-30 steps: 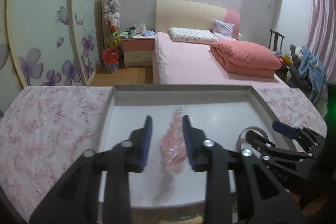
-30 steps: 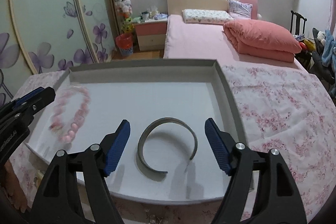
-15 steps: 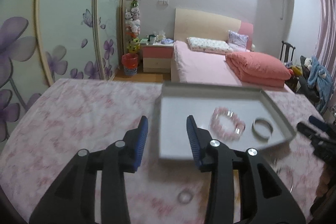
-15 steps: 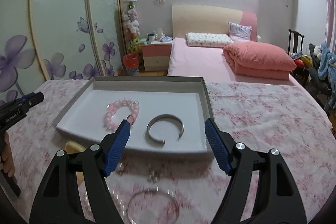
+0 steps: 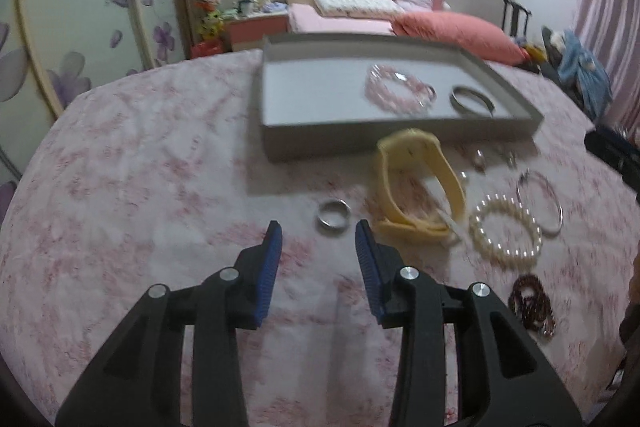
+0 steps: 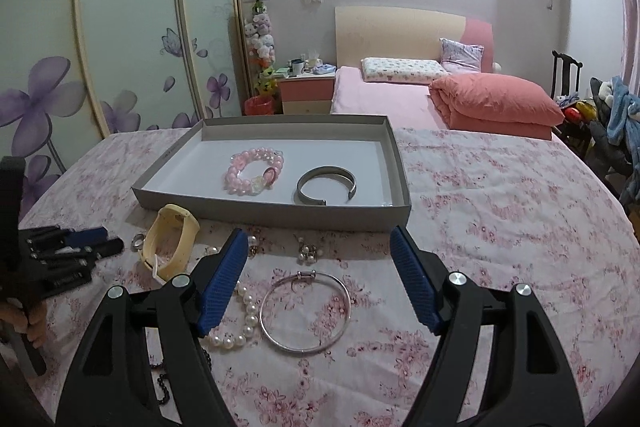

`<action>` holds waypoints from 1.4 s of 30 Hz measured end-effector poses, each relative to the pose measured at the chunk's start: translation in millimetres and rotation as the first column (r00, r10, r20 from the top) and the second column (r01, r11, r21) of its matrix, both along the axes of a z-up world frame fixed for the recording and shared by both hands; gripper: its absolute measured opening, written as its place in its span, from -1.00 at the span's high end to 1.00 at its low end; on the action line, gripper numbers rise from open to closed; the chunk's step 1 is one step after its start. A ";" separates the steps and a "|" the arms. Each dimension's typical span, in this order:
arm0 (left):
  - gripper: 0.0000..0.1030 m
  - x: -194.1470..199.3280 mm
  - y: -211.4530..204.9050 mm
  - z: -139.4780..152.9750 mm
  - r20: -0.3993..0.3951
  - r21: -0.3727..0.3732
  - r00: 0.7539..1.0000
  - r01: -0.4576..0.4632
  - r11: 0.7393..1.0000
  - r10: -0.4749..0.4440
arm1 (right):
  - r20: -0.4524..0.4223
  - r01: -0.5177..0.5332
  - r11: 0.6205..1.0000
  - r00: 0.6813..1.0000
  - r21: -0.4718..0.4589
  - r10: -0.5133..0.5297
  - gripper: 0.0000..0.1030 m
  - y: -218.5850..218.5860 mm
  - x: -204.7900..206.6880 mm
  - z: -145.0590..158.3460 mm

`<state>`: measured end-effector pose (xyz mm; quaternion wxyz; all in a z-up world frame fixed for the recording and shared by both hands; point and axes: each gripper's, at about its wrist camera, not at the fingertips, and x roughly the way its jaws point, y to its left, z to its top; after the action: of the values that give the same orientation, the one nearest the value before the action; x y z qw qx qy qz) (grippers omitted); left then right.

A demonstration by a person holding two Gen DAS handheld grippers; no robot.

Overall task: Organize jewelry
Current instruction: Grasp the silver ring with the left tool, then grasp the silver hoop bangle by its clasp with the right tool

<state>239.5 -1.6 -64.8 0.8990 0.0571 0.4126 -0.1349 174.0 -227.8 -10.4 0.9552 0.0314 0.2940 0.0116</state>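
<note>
Jewelry: loose pieces lie on the floral cloth [image 6: 500, 195] in front of the grey tray [image 6: 400, 163]; 2 are already inside it.
Left gripper [image 5: 319, 233]: fingers spread, having just been opening, nothing between them.
Small silver ring [image 5: 333, 218]: on the cloth just ahead of the left fingertips, apart from them.
Right gripper [image 6: 318, 241]: fingers spread wide, empty, above the thin silver bangle [image 6: 306, 311].
Pearl bracelet [image 5: 506, 229]: touching the bangle's left side, partly hidden by the right gripper's left finger.
Yellow watch band [image 6: 170, 247]: near the tray's front wall.
Dark bead string [image 5: 532, 301]: nearest the person.
In tray: pink bead bracelet [image 6: 254, 171] beside an open silver cuff [image 6: 326, 185].
</note>
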 end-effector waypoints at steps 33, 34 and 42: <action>0.58 20.1 18.7 -4.1 -0.019 0.021 0.990 -0.142 0.990 0.143 | -0.222 -0.050 0.997 0.974 -0.059 0.035 -0.35 -1.4 2.8 -47.4; 0.58 18.8 21.0 -3.1 -0.016 0.019 0.989 -0.146 0.989 0.146 | -0.234 -0.061 0.996 0.971 -0.058 0.045 -0.35 0.1 3.1 -49.7; 0.58 12.2 27.2 1.0 -0.004 0.005 0.988 -0.153 0.988 0.153 | -0.313 -0.098 0.993 0.947 -0.064 0.073 -0.42 7.1 4.9 -62.9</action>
<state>251.7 25.6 -63.9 0.9058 0.0271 0.4179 -0.0646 178.9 -220.7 -73.3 0.8962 -0.0176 0.4418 0.0363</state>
